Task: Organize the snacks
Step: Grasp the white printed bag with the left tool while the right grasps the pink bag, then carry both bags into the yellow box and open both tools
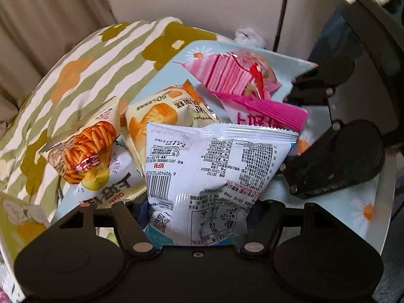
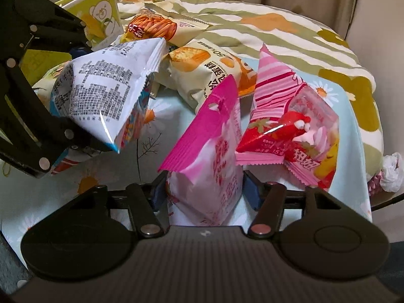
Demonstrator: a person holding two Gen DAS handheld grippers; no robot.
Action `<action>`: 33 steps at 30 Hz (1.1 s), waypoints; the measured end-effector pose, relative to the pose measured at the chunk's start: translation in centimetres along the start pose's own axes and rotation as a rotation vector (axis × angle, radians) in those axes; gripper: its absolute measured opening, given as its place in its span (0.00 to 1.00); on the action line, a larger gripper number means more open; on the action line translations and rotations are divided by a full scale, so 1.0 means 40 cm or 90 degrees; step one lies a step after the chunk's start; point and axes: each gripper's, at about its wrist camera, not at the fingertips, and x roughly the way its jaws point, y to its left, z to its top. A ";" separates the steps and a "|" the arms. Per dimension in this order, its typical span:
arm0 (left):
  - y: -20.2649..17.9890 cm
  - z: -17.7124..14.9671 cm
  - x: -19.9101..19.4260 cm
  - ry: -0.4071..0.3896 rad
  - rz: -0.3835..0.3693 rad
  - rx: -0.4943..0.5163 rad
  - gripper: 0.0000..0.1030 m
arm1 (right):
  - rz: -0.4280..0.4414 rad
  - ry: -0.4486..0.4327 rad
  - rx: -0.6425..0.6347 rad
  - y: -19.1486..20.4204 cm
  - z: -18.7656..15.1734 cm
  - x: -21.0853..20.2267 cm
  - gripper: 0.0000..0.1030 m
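The left gripper (image 1: 199, 217) has its fingers clamped on a white snack bag (image 1: 217, 166), lifted off the desk (image 2: 50, 197). The right gripper (image 2: 204, 189) has its fingers closed on a pink snack bag (image 2: 209, 151); other packets lie just beyond both.

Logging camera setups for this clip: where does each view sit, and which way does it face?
Left wrist: on the left gripper, angled down; white snack bag between its fingers; right gripper at right.
Right wrist: on the right gripper, angled down; pink snack bag between its fingers; left gripper at left.
Shared: both bags, the striped pink packet, the daisy cloth.
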 end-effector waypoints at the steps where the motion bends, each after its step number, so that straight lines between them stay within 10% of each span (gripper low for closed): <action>1: 0.000 -0.002 -0.008 -0.003 0.003 -0.009 0.71 | 0.000 0.000 -0.001 0.001 -0.003 -0.003 0.70; 9: -0.017 -0.005 -0.064 -0.027 0.022 -0.070 0.71 | 0.010 -0.006 -0.020 0.021 -0.022 -0.041 0.51; 33: -0.084 0.014 -0.360 -0.183 0.150 -0.349 0.71 | 0.053 -0.095 -0.091 0.012 0.052 -0.279 0.48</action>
